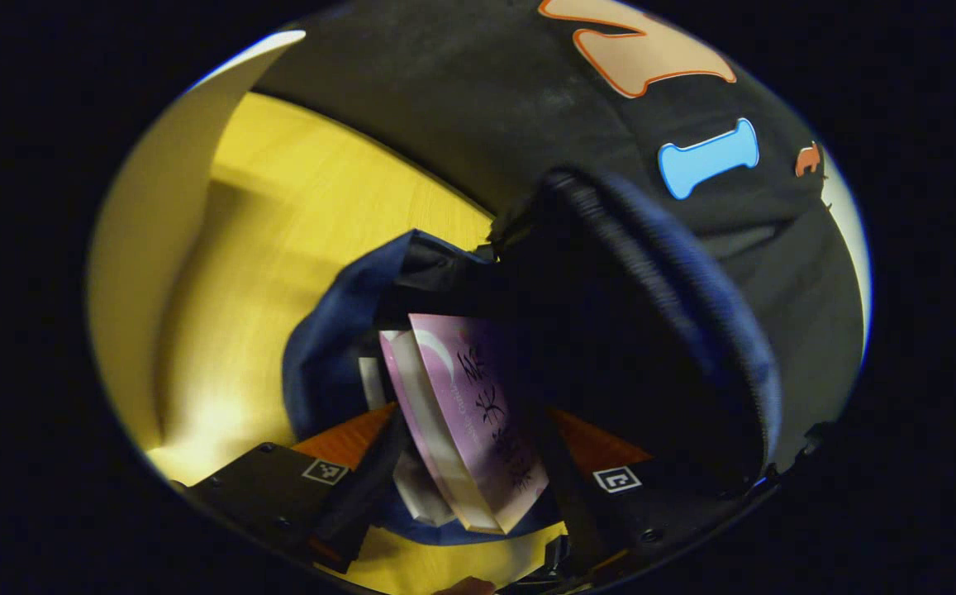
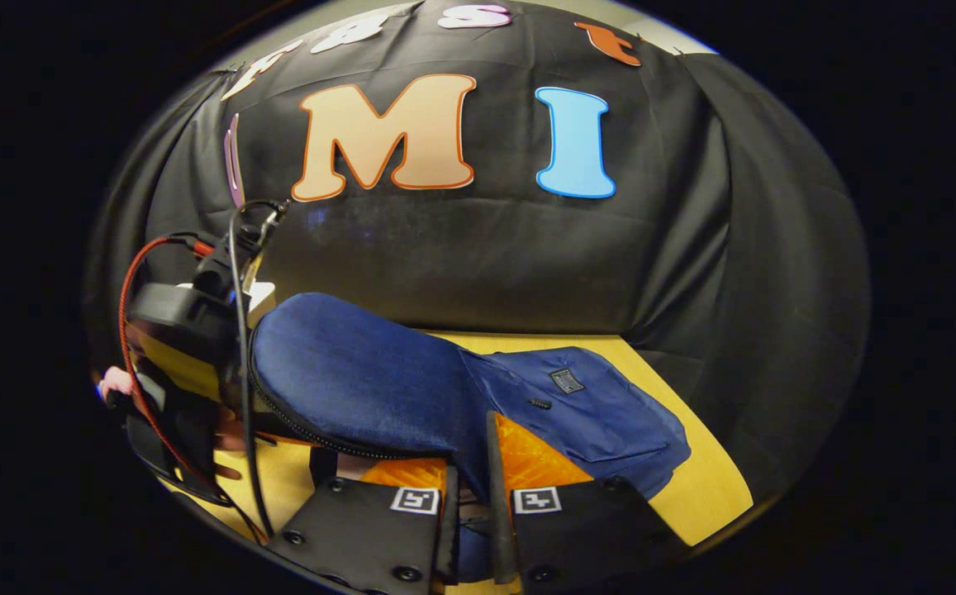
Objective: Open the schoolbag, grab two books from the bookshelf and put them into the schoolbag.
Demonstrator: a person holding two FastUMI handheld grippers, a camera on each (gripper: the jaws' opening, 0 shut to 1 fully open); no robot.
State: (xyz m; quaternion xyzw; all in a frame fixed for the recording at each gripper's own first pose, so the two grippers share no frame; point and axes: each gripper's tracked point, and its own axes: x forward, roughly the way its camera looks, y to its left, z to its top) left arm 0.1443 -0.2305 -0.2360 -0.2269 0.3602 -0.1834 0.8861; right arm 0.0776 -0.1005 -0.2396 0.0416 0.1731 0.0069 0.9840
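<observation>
In the left gripper view the blue schoolbag [image 1: 321,355] lies open on the table, its dark flap [image 1: 676,314] lifted to the right. My left gripper [image 1: 469,430] is shut on a purple book [image 1: 478,405], whose top end is inside the bag's mouth. A pale book edge [image 1: 372,382] shows just behind it in the bag. In the right gripper view my right gripper [image 2: 471,463] is shut on the edge of the bag's flap [image 2: 362,372] and holds it raised. The left gripper [image 2: 184,318], with its cables and a hand, sits under that flap at the left.
The yellow wooden table [image 1: 279,215] runs left of the bag, bounded by a pale upright panel [image 1: 164,165]. The bag's front pocket [image 2: 601,413] lies flat toward the table's right edge [image 2: 709,487]. The black cloth wall stands close behind the bag.
</observation>
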